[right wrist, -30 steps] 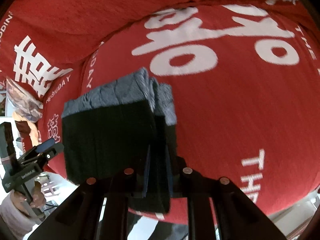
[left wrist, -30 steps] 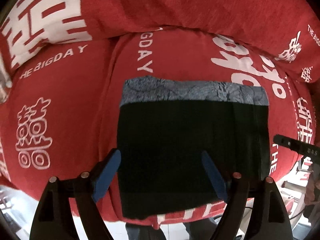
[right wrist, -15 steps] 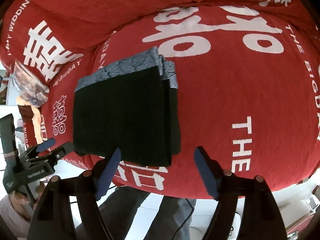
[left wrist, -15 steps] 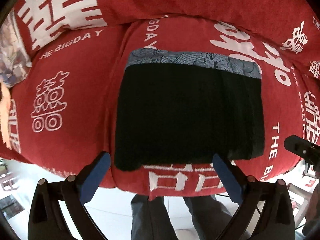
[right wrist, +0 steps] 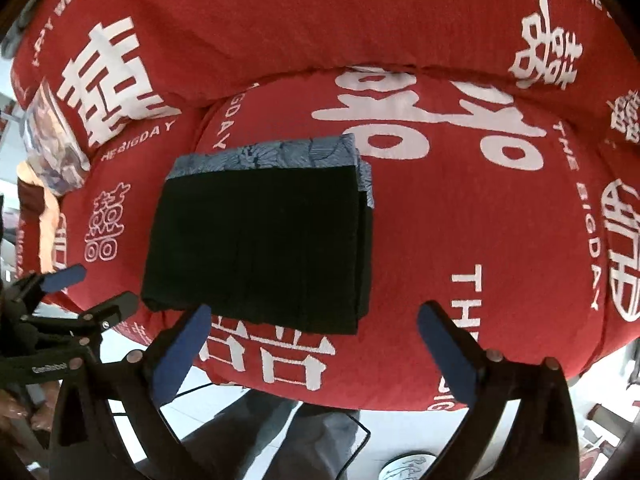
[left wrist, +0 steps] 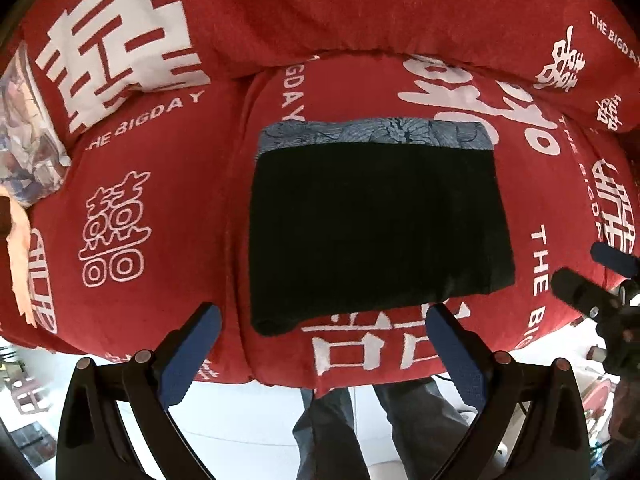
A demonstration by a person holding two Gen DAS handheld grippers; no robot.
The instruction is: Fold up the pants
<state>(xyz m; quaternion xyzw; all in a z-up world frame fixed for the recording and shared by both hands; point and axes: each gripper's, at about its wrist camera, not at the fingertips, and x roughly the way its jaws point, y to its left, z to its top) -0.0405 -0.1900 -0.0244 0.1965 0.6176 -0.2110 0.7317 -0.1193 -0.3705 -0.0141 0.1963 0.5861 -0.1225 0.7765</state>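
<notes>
A red sofa (left wrist: 168, 208) printed with white characters and the words "THE BIGDAY" fills both views, its backrest across the top and two seat cushions below, divided by a seam. On the right-hand seat cushion (right wrist: 460, 240) the pants (left wrist: 372, 232) are laid as a folded black rectangle, with a band of blue-grey patterned fabric showing along the far edge, toward the backrest; the near edge of the stack lies close to the front edge of the cushion, just above a large white printed character. In the right wrist view (right wrist: 260, 248) stacked layers are seen at the right side of the folded pants. A patterned pale cloth (left wrist: 28, 136) is seen at the left end of the sofa. Grey trouser legs (left wrist: 372, 432) are visible below the front edge, over a light floor. The left gripper (left wrist: 320, 344) is held off the front edge with its blue-padded fingers spread wide and nothing between them. The right gripper (right wrist: 312, 340) is likewise spread apart and empty, hovering at the front edge near the pants.
</notes>
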